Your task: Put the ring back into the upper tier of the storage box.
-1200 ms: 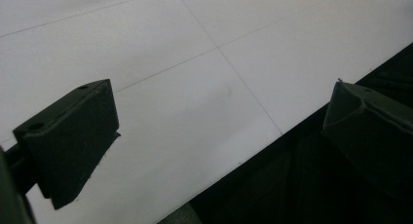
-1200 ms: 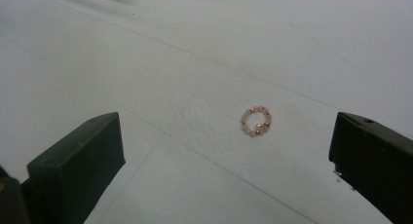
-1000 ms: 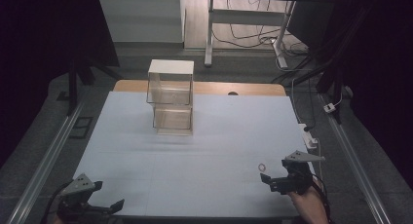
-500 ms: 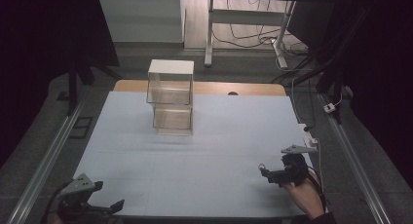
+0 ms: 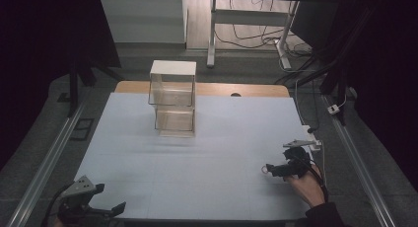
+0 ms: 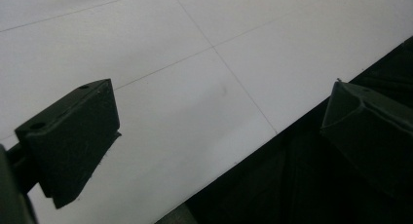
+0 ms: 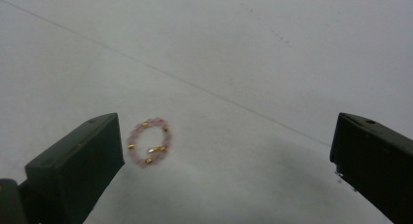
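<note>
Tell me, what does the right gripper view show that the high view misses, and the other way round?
The right gripper view alone shows the bracelet as pink beads with gold ones between, lying flat beside one jaw of the open right gripper.

The high view alone shows the clear stacked boxes at the far side, the left gripper at the near edge, and the person's hand.

Both show the white mat, the right gripper and the bracelet, a tiny ring from above.

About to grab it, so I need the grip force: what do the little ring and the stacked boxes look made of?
Bracelet: pale pink, translucent-looking beads with small shiny gold ones, likely glass or plastic. Stacked boxes: clear, glossy walls you can see through, probably acrylic; white top.
</note>
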Demonstrator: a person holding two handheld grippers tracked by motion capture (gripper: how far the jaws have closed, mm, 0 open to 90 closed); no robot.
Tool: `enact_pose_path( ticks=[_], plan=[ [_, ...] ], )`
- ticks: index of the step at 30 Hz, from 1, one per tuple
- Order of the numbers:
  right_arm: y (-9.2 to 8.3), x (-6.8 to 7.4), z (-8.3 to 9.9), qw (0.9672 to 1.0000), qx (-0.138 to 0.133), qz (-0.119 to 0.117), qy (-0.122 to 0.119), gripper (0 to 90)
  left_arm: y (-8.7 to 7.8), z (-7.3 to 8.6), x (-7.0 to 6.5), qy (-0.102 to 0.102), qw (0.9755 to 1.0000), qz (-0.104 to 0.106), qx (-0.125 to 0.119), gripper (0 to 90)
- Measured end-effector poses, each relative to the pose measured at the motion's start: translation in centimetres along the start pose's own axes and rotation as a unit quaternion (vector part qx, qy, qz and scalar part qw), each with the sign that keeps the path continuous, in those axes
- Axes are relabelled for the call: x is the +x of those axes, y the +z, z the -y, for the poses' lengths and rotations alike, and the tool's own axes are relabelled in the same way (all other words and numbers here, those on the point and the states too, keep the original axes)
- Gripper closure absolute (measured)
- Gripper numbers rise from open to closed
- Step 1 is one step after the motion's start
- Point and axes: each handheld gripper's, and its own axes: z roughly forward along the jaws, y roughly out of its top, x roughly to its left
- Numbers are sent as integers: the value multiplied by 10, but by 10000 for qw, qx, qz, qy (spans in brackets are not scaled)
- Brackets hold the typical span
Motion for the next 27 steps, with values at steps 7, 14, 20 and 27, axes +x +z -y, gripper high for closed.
enact_pose_path(
  ticks=[7,14,20,27],
  plan=[
    [17,-4,-6,9996,214,72,-168,0,0,0,0,-10,10000,11,4,2],
    [25,-3,-6,9983,481,76,-328,32,0,0,0,-12,10000,1,12,3],
    [18,6,-10,9964,593,-143,-587,397,0,0,0,-14,10000,-8,16,3],
    [15,14,-13,9936,688,-355,-823,733,2,-1,-1,17,10000,2,79,11]
  ],
)
